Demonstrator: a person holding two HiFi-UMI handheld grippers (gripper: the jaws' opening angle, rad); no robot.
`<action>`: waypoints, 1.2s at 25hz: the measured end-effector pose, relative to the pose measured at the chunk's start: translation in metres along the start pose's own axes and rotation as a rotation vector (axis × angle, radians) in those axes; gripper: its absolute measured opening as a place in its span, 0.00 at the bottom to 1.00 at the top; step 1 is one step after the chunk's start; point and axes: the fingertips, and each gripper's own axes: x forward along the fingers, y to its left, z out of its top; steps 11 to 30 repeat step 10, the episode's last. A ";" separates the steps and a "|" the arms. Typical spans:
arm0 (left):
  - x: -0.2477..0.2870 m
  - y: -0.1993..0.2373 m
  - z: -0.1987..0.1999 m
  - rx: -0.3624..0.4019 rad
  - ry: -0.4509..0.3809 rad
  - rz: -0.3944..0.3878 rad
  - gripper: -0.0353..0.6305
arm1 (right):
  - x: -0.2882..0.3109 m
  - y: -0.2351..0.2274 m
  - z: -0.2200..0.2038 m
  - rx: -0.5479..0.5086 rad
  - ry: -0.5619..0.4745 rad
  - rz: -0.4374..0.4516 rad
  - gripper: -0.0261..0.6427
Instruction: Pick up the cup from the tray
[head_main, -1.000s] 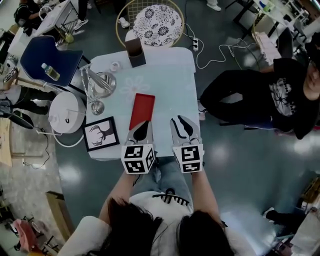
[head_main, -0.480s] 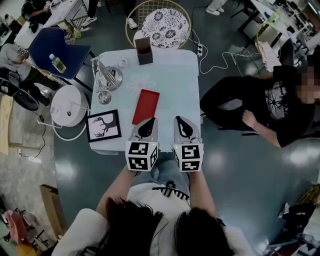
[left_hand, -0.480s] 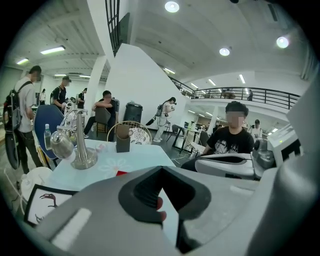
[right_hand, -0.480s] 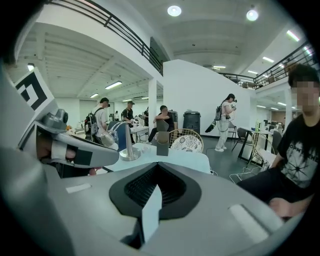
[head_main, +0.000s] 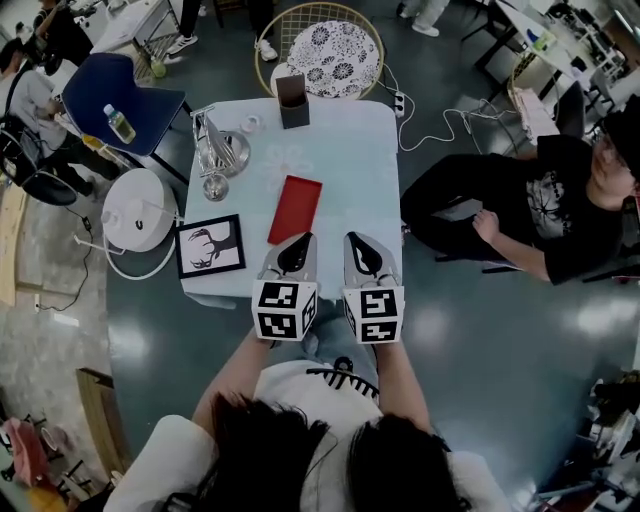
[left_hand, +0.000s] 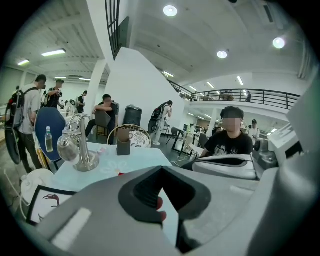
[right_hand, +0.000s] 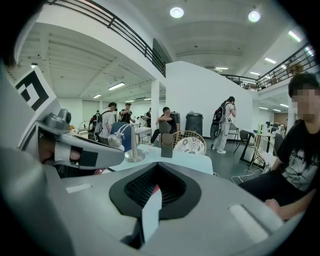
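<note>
At the far left a blue chair (head_main: 115, 100) holds a bottle (head_main: 120, 124), and a white round stool (head_main: 138, 210) stands beside the table (head_main: 350, 150). On the table's near left corner lies a framed picture of a deer (head_main: 210, 246). Behind it stands a silver stand (head_main: 215, 155), with a small pale round thing (head_main: 250, 123) near the far edge; it is too small to tell what it is. A dark box (head_main: 293, 100) sits at the far edge, near the middle.

The red tray (head_main: 296, 205) lies flat at the table's middle, running away from the person. A cup cannot be made out on it in any view.

The left gripper (head_main: 302, 238) hangs over the near edge of the table. Its tips sit just at the tray's near right corner, and a sliver of red shows through the gap behind the tips in the left gripper view. Its jaws are pressed together with nothing between them. The right gripper (head_main: 350, 237) is level with it, just to the right of the tray, over bare tabletop. Its jaws are also pressed together and empty. Both point toward the far edge.

To the right of the table sits a person in a black shirt (head_main: 540, 200).
</note>
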 end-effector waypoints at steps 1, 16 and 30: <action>-0.002 0.000 0.000 0.000 -0.003 0.002 0.05 | -0.001 0.001 0.000 -0.002 0.001 0.002 0.07; -0.016 0.000 -0.002 0.003 -0.010 0.007 0.05 | -0.010 0.009 0.001 -0.014 -0.001 -0.003 0.07; -0.016 0.000 -0.002 0.003 -0.010 0.007 0.05 | -0.010 0.009 0.001 -0.014 -0.001 -0.003 0.07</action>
